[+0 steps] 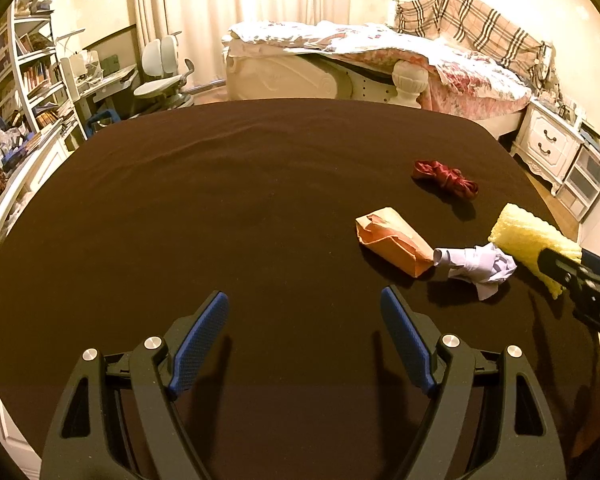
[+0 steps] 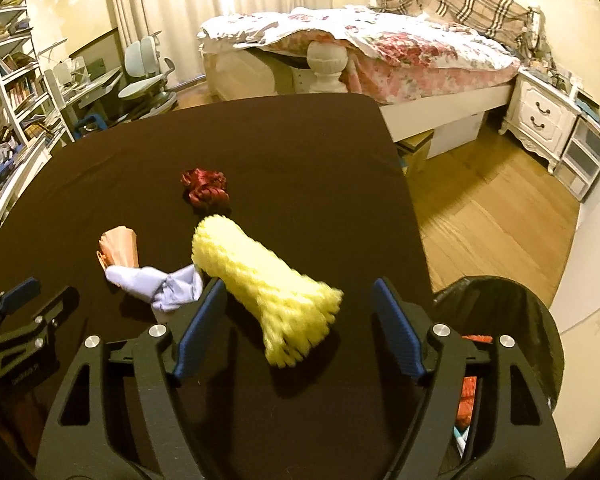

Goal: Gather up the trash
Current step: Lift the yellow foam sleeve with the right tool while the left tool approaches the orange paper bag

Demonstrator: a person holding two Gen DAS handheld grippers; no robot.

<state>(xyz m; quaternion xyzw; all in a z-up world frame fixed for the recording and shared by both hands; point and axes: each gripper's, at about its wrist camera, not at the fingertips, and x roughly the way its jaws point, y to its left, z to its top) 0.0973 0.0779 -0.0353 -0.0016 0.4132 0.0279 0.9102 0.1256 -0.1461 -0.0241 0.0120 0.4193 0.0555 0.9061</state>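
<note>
On the dark brown tablecloth lie a yellow foam net sleeve, a crumpled pale paper, an orange paper bag and a bundle of red ribbon. My right gripper is open around the near end of the foam sleeve, which leans by the left pad; the right pad stands well apart from it. The sleeve's frayed end is blurred. My left gripper is open over bare cloth, left of the bag, the paper and the sleeve.
A bin lined with a black bag stands off the table's right edge, with something orange inside. Beyond the table are a bed, a nightstand, a desk chair and bookshelves. Wooden floor shows on the right.
</note>
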